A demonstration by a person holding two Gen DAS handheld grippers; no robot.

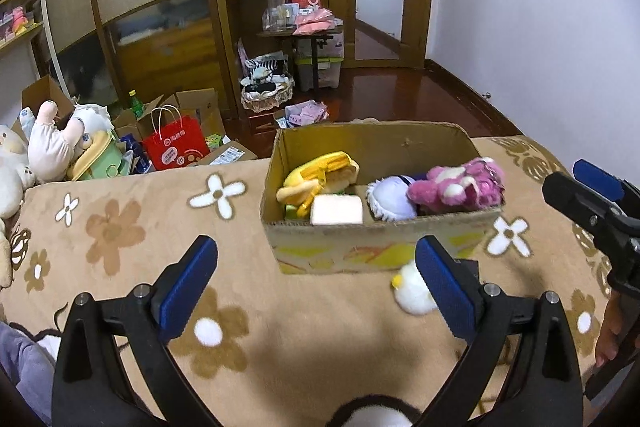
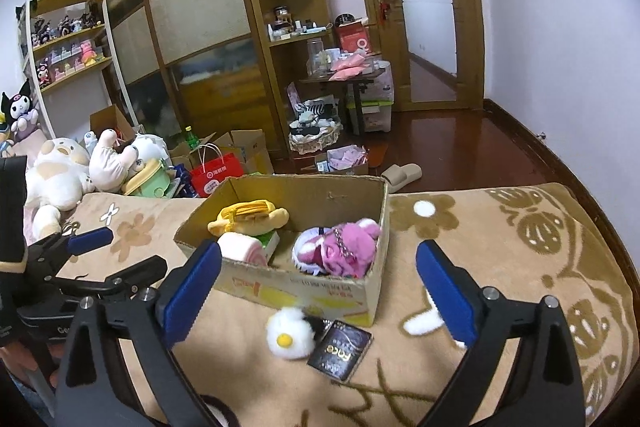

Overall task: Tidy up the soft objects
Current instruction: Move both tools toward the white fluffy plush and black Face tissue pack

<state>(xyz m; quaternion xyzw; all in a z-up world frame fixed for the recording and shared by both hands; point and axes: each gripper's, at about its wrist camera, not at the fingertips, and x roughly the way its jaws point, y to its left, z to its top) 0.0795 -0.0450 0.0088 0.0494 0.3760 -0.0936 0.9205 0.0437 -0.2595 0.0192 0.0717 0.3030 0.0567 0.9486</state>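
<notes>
Cardboard box [image 1: 384, 239] sits on the flowered tan blanket [image 1: 120, 227], holding a yellow plush [image 1: 320, 175], a pale pink roll-shaped plush [image 1: 337, 209], a white-and-purple plush [image 1: 390, 201] and a pink bear plush [image 1: 460, 183]. Near wall cuts off the lower parts of all four. Left gripper [image 1: 316, 283] spread wide, nothing between the pads; right gripper [image 2: 318, 291] likewise released and empty. Small white chick plush [image 2: 290, 333] lies on the blanket just in front of the box. From the left wrist, the chick is half hidden behind a blue pad. Only the right wrist shows the dark card tag [image 2: 340, 351] beside it; print too small to read. A black-and-white object at the left view's bottom edge is cut off, unidentifiable.
</notes>
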